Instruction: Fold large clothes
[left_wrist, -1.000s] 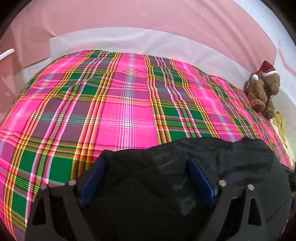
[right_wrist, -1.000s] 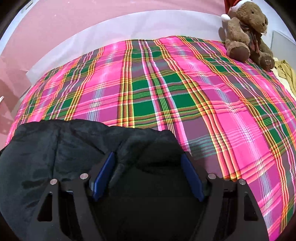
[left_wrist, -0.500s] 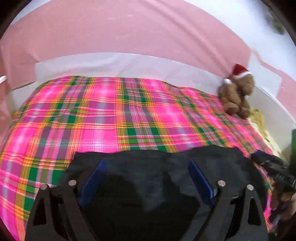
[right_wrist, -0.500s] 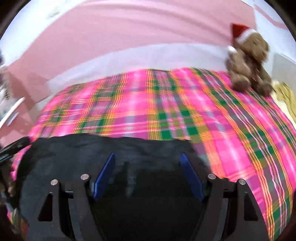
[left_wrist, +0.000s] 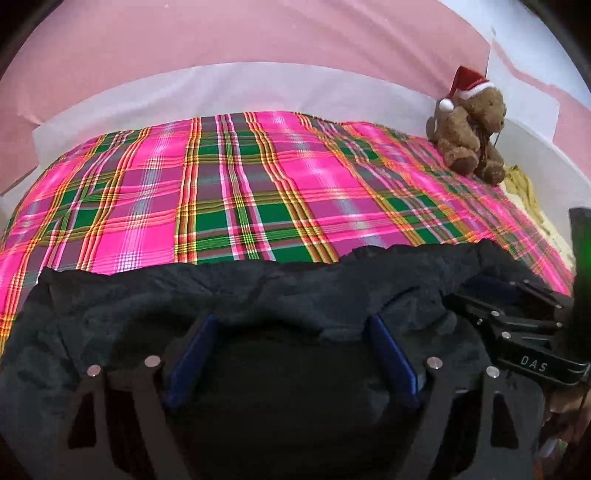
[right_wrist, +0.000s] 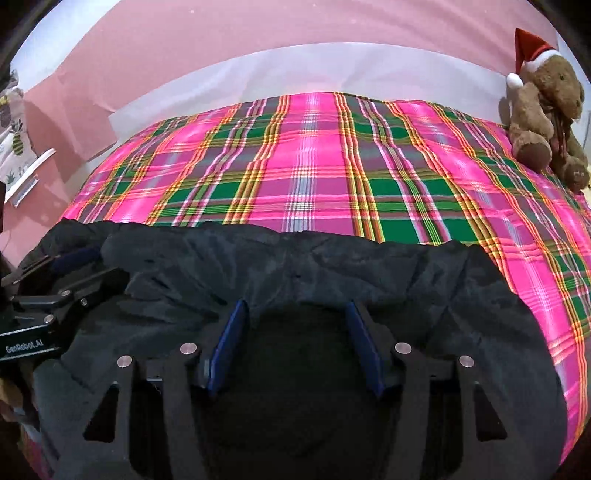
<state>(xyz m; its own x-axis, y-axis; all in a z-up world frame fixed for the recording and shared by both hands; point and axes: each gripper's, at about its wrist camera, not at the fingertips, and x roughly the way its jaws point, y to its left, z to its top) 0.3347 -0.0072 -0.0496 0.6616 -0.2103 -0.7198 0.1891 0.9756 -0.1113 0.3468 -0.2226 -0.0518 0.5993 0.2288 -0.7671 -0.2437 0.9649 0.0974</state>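
A large dark garment lies across the near part of the plaid bed cover; it also shows in the right wrist view. My left gripper has its blue fingers spread wide, with dark cloth bunched over and between them. My right gripper stands the same way, fingers apart, with cloth over its tips. Each gripper shows in the other's view, the right gripper in the left wrist view and the left gripper in the right wrist view, both resting on the garment's side edges.
A brown teddy bear with a Santa hat sits at the far right corner of the bed, also in the right wrist view. A white sheet band and pink wall lie beyond. Yellow cloth lies at the right edge.
Both grippers have pulled back and lifted, so more of the bed shows. The garment's far edge now lies in a straighter, wider line across the bed. Each gripper has come into the other's view.
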